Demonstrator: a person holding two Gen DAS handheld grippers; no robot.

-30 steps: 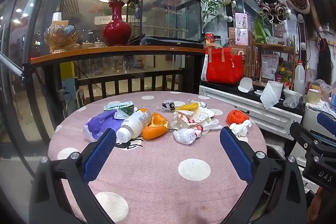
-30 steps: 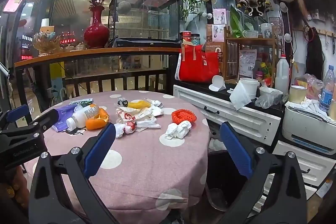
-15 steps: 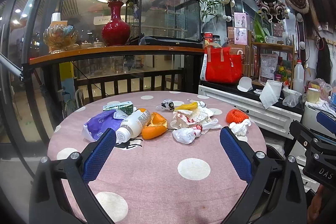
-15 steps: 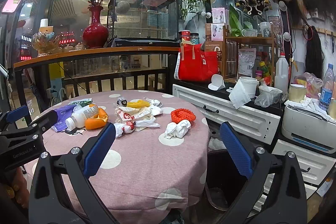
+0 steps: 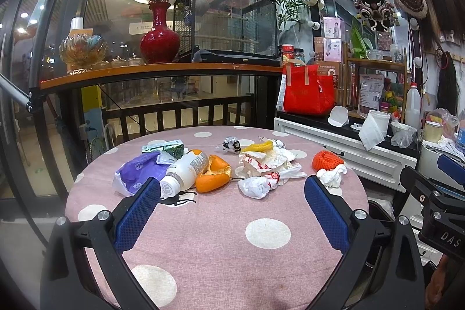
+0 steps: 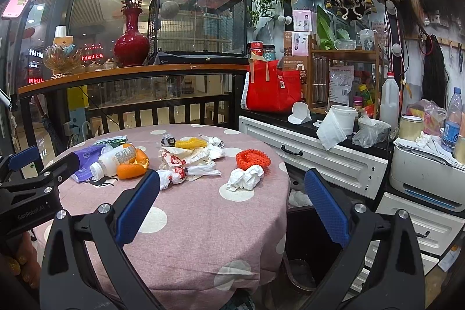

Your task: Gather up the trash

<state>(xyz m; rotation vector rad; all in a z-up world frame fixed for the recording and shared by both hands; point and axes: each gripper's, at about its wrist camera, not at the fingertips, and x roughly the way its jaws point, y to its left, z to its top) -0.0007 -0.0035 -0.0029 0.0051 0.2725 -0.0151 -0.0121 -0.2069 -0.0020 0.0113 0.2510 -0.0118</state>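
Trash lies across the far half of a round pink polka-dot table [image 5: 218, 240]: a purple bag [image 5: 139, 170], a white bottle [image 5: 186, 169], orange peel [image 5: 213, 173], crumpled wrappers [image 5: 261, 164], a red foam net [image 5: 327, 160] and a white tissue wad [image 5: 331, 177]. My left gripper [image 5: 232, 211] is open and empty, hovering over the near side of the table. My right gripper [image 6: 232, 208] is open and empty, held off the table's right edge; the tissue wad [image 6: 245, 177] and the net [image 6: 252, 159] lie ahead of it.
A dark bin [image 6: 308, 249] stands on the floor right of the table. A white cabinet [image 6: 319, 159] with a red bag [image 6: 273, 89], paper roll and bottles runs along the right. A railing shelf [image 5: 157, 71] with a red vase is behind the table.
Both grippers have stayed open and nearly still; the views have shifted only slightly. The trash has not moved.
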